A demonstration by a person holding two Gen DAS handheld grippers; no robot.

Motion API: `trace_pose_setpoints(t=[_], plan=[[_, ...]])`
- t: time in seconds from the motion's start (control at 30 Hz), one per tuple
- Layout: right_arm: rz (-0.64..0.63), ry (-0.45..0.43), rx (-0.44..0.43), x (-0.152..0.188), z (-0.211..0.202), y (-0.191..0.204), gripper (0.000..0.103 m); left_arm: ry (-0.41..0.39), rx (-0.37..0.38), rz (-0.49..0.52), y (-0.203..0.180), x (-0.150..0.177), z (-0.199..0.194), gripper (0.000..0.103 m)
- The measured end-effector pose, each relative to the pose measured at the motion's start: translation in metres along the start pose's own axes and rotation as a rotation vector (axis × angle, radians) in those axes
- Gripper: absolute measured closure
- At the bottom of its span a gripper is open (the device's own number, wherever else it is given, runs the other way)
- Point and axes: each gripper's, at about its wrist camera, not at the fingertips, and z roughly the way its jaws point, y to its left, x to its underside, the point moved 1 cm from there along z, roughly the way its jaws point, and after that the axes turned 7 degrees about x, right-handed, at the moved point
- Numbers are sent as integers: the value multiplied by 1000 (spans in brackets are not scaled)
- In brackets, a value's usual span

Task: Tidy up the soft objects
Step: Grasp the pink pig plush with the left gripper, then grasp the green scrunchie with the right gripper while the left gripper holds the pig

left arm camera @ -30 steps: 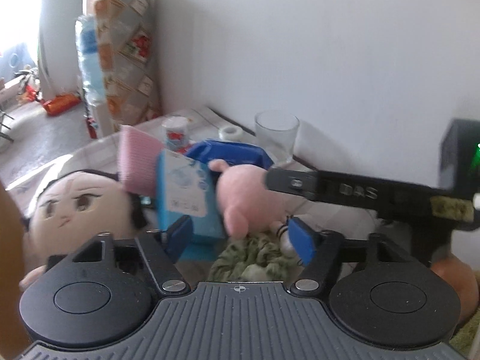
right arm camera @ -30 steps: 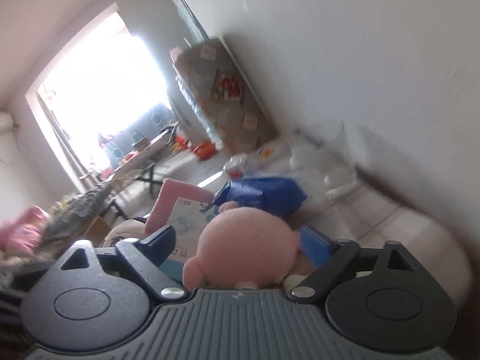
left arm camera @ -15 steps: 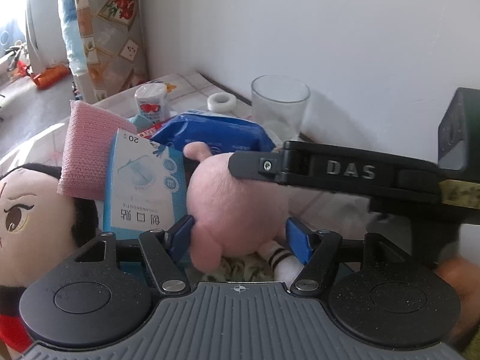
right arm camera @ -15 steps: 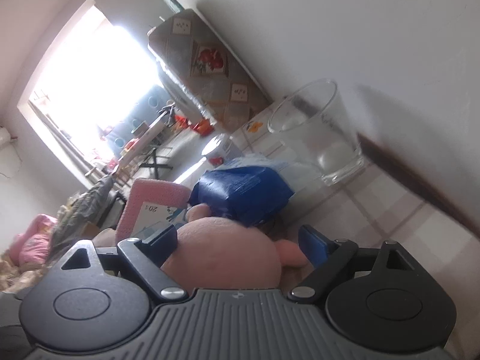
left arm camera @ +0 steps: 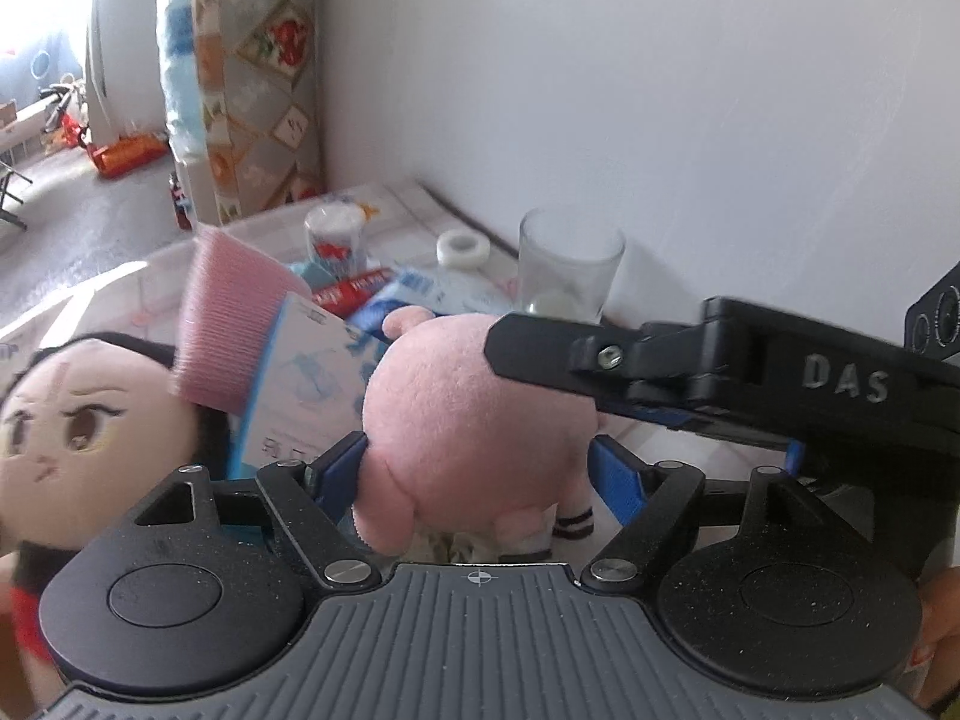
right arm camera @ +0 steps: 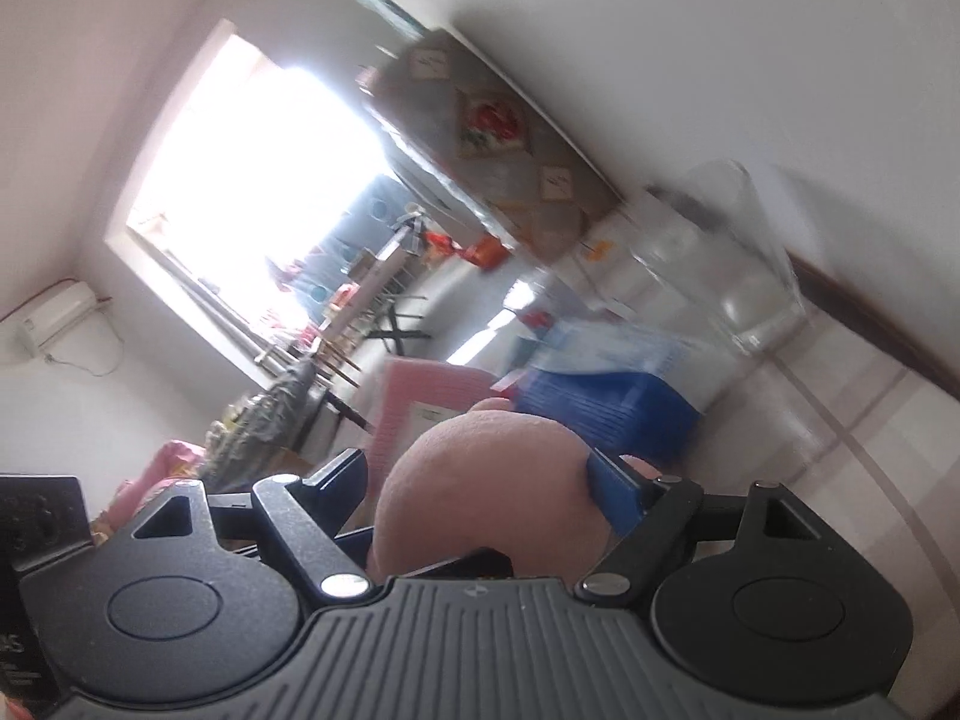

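A round pink plush toy (left arm camera: 480, 420) fills the middle of the left wrist view. It sits between the blue pads of my left gripper (left arm camera: 480, 471), whose jaws are wide and look open around it. My right gripper (right arm camera: 480, 492) is shut on the same pink plush (right arm camera: 486, 492); its black arm (left arm camera: 750, 378) crosses in from the right. A big-headed doll with black hair (left arm camera: 66, 420) lies at the left. A pink knitted cloth (left arm camera: 228, 306) and a light blue packet (left arm camera: 306, 384) stand behind the plush.
A clear drinking glass (left arm camera: 567, 264) stands by the white wall, with a tape roll (left arm camera: 462, 249) and a small white jar (left arm camera: 333, 237) nearby. A blue wipes pack (right arm camera: 606, 414) lies on the tiled table (right arm camera: 840, 420). A wrapped mattress (left arm camera: 258, 78) leans at the back.
The pink plush, held by my right gripper, has moved in between my left gripper's pads. The right wrist view has tilted and come closer to the glass.
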Motion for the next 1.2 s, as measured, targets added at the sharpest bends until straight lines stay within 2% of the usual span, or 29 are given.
trace_pose_setpoints(t=[0.1, 0.2, 0.33, 0.47, 0.6, 0.7, 0.73, 0.8, 0.9, 0.97, 1.0, 1.1, 1.2], plan=[[-45, -17, -36, 0, -18, 23, 20, -43, 5, -11, -1, 3, -28, 24], [-74, 9, -87, 7, -32, 42, 20, -68, -2, -18, 1, 12, -57, 24], [-62, 110, -154, 32, -39, 53, 20, -60, -16, -43, 9, 34, -88, 24], [-28, 236, -173, 63, -30, 50, 20, -3, -64, -47, 14, 63, -90, 23], [-3, 333, -115, 86, -5, 37, 20, 60, -113, -47, 16, 91, -71, 22], [-24, 353, -94, 94, 0, 36, 20, 67, -167, -6, 16, 101, -59, 19], [-35, 351, -92, 93, -3, 38, 20, 61, -160, -1, 16, 102, -59, 19], [-76, 317, -89, 85, -12, 43, 20, 61, -133, -23, 19, 99, -58, 19], [-134, 211, -53, 66, -30, 48, 20, 51, -132, -41, 22, 101, -59, 19], [-169, 148, 21, 55, -34, 46, 22, 45, -124, -57, 26, 104, -61, 18], [-194, 126, 74, 51, -32, 44, 27, 45, -119, -64, 27, 104, -61, 18], [-269, 127, 195, 50, -16, 41, 36, 46, -111, -77, 29, 105, -60, 18], [-356, 164, 251, 56, 3, 40, 41, 49, -100, -83, 31, 104, -56, 18]])
